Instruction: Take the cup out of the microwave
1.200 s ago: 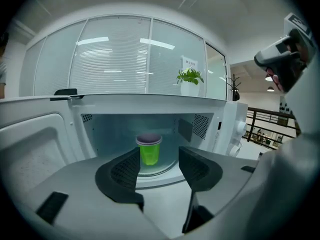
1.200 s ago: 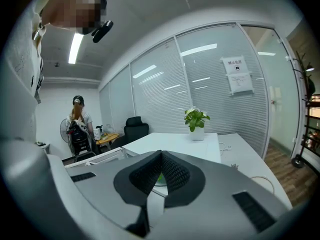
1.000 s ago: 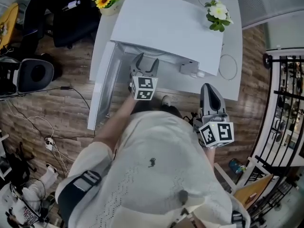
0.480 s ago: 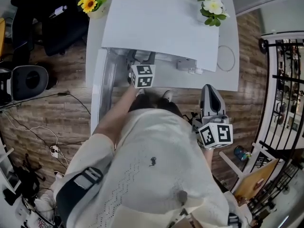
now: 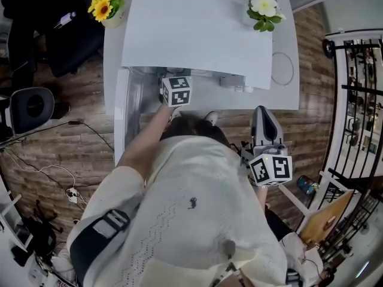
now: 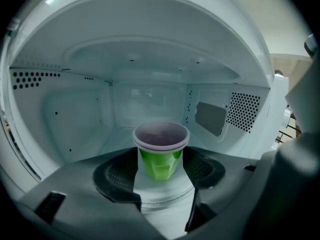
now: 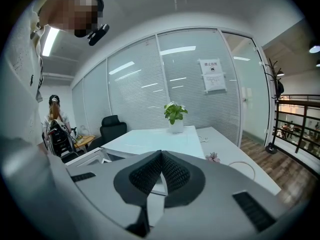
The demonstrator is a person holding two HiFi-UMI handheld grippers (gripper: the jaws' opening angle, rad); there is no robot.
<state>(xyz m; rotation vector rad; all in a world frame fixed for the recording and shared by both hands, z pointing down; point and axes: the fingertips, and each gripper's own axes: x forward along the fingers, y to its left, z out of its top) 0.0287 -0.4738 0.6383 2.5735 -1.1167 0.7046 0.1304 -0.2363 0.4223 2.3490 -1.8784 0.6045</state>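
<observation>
Now the white microwave [image 5: 197, 28] stands on the white worktop [image 5: 281, 94], and its door [image 5: 122, 115] is swung open to the left. Inside it, in the middle of the round turntable [image 6: 165, 194], the cup [image 6: 161, 154] stands upright. It has a green body and a pale rim, and there is something dark and purplish inside which I cannot name. At the far left corner of the worktop stands a pot of yellow flowers [image 5: 108, 2], and at the far right a pot of white flowers [image 5: 262, 8].

The left hand-held gripper [image 6: 161, 181] reaches into the microwave's opening. Its jaws have just been opening and stand wide apart. The cup shows in the gap between the two pads [image 6: 117, 176], a little farther in. The pads do not press on it, so this hand-held gripper holds nothing. The right hand-held gripper [image 7: 160, 171] hangs at the near right, off the near edge of the worktop. Its jaws are closed together with nothing between them.
</observation>
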